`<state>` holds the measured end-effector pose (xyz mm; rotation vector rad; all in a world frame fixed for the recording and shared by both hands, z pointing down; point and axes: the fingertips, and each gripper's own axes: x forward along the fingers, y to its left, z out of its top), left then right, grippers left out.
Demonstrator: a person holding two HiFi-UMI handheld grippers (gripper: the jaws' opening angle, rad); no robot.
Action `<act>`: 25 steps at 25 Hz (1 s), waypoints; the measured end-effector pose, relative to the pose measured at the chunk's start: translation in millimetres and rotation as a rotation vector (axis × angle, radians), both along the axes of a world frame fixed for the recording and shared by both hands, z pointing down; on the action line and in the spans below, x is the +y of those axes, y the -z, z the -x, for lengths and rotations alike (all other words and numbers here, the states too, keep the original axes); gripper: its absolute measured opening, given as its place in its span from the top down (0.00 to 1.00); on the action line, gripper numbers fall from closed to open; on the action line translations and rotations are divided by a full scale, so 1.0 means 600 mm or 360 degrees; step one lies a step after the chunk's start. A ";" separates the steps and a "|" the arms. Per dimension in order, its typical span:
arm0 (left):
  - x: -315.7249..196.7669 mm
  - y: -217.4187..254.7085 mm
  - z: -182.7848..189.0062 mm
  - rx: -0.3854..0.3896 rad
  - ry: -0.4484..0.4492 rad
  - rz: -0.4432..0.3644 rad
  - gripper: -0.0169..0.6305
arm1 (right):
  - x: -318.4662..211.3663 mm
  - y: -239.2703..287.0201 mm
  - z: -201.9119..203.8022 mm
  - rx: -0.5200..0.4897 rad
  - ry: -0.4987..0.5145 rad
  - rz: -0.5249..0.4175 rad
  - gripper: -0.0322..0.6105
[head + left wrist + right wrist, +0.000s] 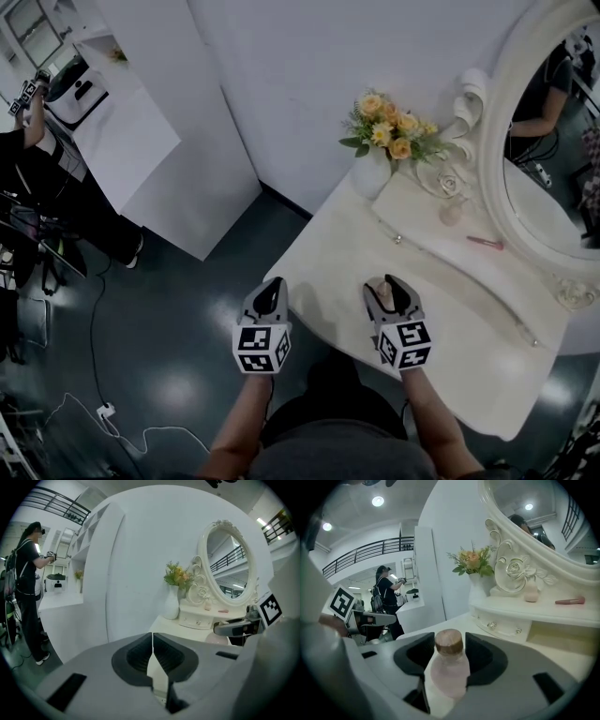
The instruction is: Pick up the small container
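The small container [449,670] is a pale pink bottle with a brown cap, standing on the white dressing table [328,258] near its front edge. My right gripper [449,660] is shut on it, both pads against the bottle's body and the cap rising above them. In the head view the right gripper [387,289] is over the tabletop, and the bottle [382,287] shows between its fingers. My left gripper [269,292] hovers at the table's left edge, jaws shut on nothing. Its own view shows the left gripper [152,653] with its pads meeting.
A white vase of yellow flowers [386,131] stands at the back of the table beside an ornate oval mirror [553,150]. A raised drawer shelf [441,239] carries a small pink jar [452,214] and a pink tube [486,243]. A person [28,178] stands far left by a white counter.
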<state>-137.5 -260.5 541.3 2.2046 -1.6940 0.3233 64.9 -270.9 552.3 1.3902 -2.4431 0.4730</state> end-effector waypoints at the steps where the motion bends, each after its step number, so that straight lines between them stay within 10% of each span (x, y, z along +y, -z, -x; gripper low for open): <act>1: -0.003 -0.003 -0.001 0.0005 0.0000 0.0008 0.96 | -0.002 -0.002 0.000 0.0004 -0.0002 -0.0002 0.63; 25: -0.013 -0.016 -0.006 0.0009 -0.0012 0.0050 0.96 | -0.003 -0.003 -0.001 0.0099 0.0002 -0.0163 0.74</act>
